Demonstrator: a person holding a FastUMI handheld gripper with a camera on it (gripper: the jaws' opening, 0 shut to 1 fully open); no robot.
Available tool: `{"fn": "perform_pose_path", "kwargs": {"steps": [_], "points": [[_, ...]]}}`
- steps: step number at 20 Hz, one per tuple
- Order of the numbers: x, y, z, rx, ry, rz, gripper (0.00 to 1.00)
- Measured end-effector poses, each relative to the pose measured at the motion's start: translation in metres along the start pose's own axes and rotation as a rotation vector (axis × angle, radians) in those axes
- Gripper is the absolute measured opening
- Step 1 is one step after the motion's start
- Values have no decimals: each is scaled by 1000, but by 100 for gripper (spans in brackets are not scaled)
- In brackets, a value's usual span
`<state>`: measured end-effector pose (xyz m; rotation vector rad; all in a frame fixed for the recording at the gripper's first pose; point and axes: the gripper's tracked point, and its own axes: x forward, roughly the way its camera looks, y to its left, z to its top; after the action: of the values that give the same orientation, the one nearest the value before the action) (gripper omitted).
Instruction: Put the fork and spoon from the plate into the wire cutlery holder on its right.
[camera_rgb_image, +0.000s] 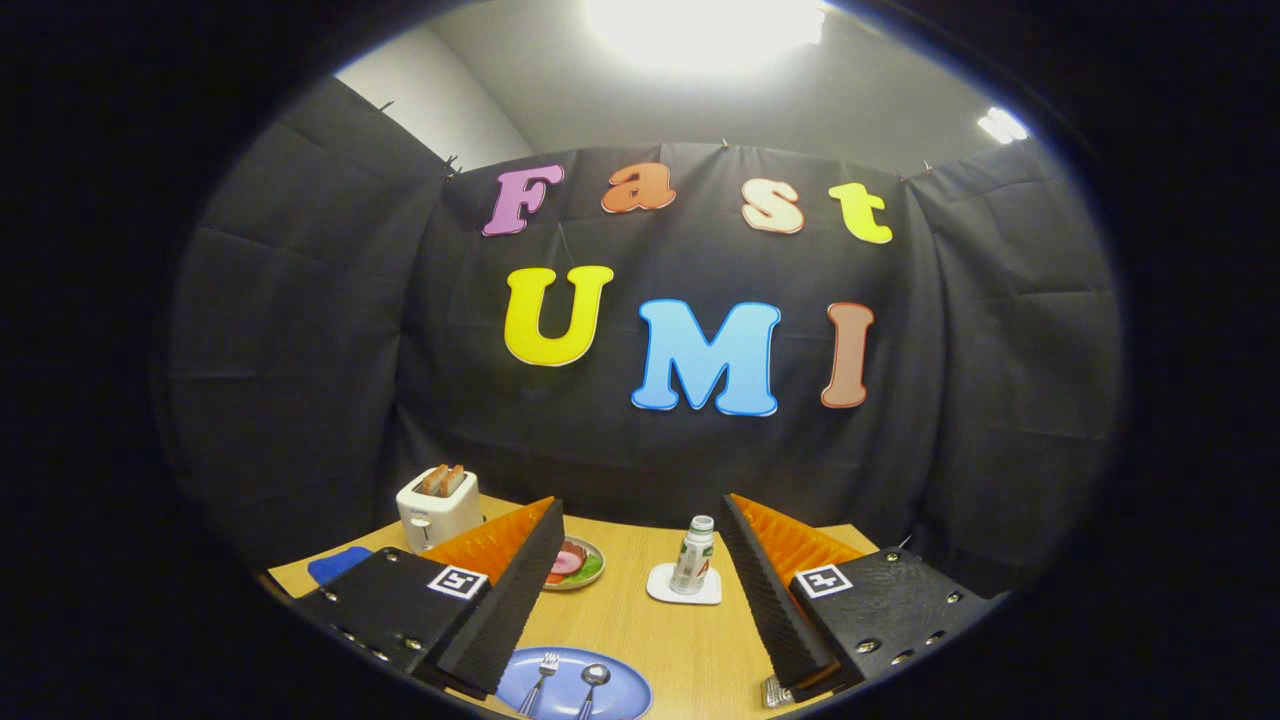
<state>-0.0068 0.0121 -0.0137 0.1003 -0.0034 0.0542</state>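
Note:
A blue plate (620, 690) lies on the wooden table between and below my fingers, nearer the left one. On it rest a metal fork (541, 680) on the left and a spoon (592, 680) on the right, side by side. A small piece of the wire cutlery holder (776, 692) peeks out beside the right finger, right of the plate. My gripper (642, 525) is open, raised above the table, with nothing between its fingers.
A white toaster (439, 508) with toast stands at the back left. Behind the left finger sits a small plate of food (577, 564). A white bottle (693, 555) stands on a white coaster (684, 586). A blue object (337, 564) lies at the left table edge.

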Motion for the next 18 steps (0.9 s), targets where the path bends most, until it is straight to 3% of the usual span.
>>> {"fn": "perform_pose_path", "kwargs": {"steps": [9, 18], "points": [[-13, 38, -139, 5, 498, 95, 96], [-34, 42, -247, 20, 861, 35, 96]]}}
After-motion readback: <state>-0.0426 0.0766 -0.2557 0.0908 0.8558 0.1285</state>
